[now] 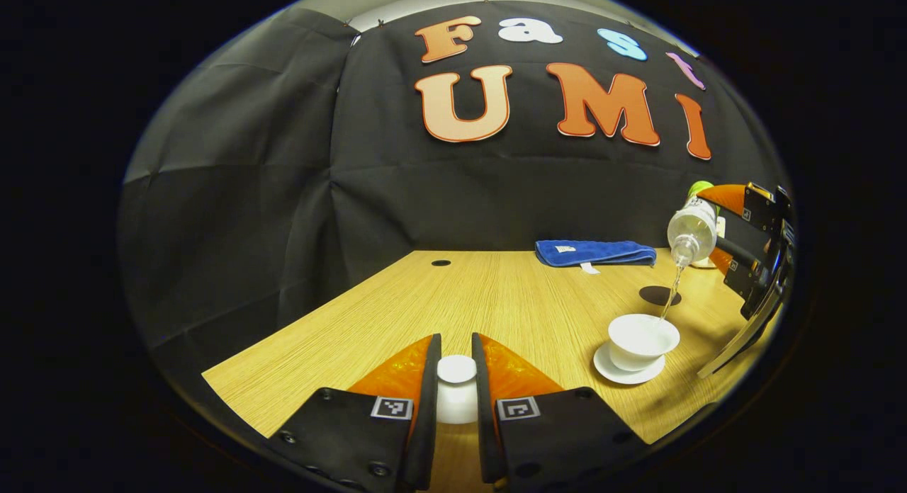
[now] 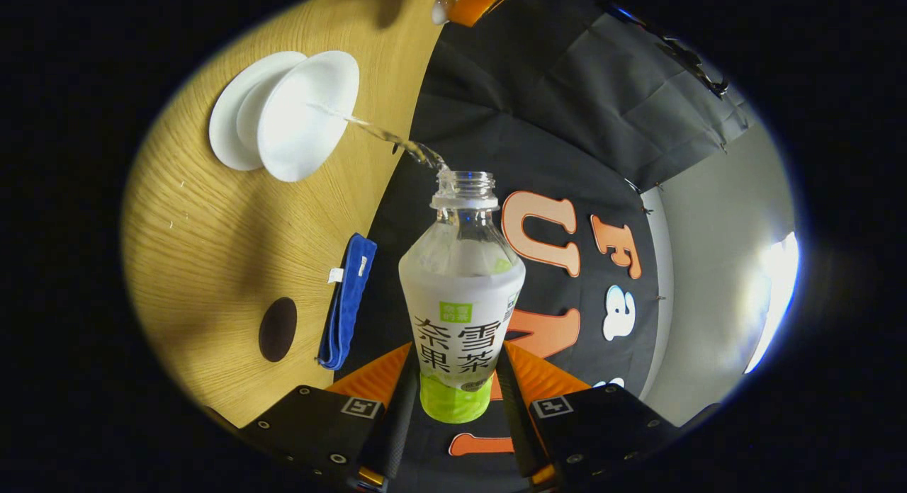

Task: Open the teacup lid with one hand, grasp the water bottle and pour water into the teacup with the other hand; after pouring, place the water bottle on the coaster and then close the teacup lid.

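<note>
Counter: pale wood-grain counter (image 1: 496,295), black cloth wall close behind its far edge and along its left edge; a grey wall and a bright light patch show past the cloth in the right gripper view.
Far edge: folded blue towel (image 1: 595,252) lies along it, toward the right; a small dark hole (image 1: 441,263) sits near the far-left part.
Coaster: dark round coaster (image 1: 659,295) on the counter between the towel and the teacup, bare.
Teacup: white teacup (image 1: 641,341) on its white saucer (image 1: 627,369), toward the right side of the counter, lid off, mouth open.
Bottle: water bottle (image 2: 460,295) tilted mouth-down above and just right of the teacup, cap off; a thin stream of water (image 1: 669,295) runs from its mouth into the cup.
Right gripper: right gripper (image 2: 453,401) clamped on the bottle's lower body, both fingers pressing its sides.
Left gripper: left gripper (image 1: 457,380) closed on the white teacup lid (image 1: 457,390), one finger at each side, held low over the near edge, left of the teacup.
Open room: wide bare wood in the middle and left of the counter; the right side is crowded by cup, coaster, bottle and right gripper.
</note>
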{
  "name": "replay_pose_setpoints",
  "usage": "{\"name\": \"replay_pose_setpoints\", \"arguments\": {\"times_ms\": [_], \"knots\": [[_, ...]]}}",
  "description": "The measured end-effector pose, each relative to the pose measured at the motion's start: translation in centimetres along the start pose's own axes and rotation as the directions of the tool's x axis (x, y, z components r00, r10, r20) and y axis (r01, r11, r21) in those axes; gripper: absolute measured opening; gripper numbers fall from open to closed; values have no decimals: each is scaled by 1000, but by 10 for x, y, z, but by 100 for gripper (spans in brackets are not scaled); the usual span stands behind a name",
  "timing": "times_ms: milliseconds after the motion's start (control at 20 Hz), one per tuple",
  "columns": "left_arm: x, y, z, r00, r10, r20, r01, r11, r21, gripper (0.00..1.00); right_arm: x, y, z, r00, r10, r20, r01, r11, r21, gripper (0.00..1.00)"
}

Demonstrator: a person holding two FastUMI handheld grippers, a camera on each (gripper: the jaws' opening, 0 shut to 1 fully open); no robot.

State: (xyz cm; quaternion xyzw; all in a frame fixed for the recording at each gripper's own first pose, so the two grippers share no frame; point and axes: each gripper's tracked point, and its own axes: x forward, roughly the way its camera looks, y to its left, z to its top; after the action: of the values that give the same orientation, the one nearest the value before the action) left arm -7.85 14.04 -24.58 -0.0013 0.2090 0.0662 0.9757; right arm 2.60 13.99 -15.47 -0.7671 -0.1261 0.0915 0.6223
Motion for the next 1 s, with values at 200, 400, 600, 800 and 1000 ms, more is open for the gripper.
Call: {"name": "replay_pose_setpoints", "arguments": {"times_ms": [200,400,600,800,1000], "knots": [[0,1,2,1000,-5,3,5,1000,3,29,8,-8,-3,1000,-20,16,21,999,-47,62],[4,-2,4,1000,-10,0,10,1000,1,29,14,-13,-5,998,-53,41,57,995,-82,65],[1,-3,5,1000,-15,2,15,1000,-2,29,18,-20,-5,995,-78,65,86,988,-129,62],[4,-3,1,1000,-11,-5,11,1000,2,31,14,-19,5,983,-139,119,158,973,-169,65],[0,-7,1,1000,-30,-8,30,1000,-2,29,22,-17,13,972,-176,154,205,959,-198,62]]}}
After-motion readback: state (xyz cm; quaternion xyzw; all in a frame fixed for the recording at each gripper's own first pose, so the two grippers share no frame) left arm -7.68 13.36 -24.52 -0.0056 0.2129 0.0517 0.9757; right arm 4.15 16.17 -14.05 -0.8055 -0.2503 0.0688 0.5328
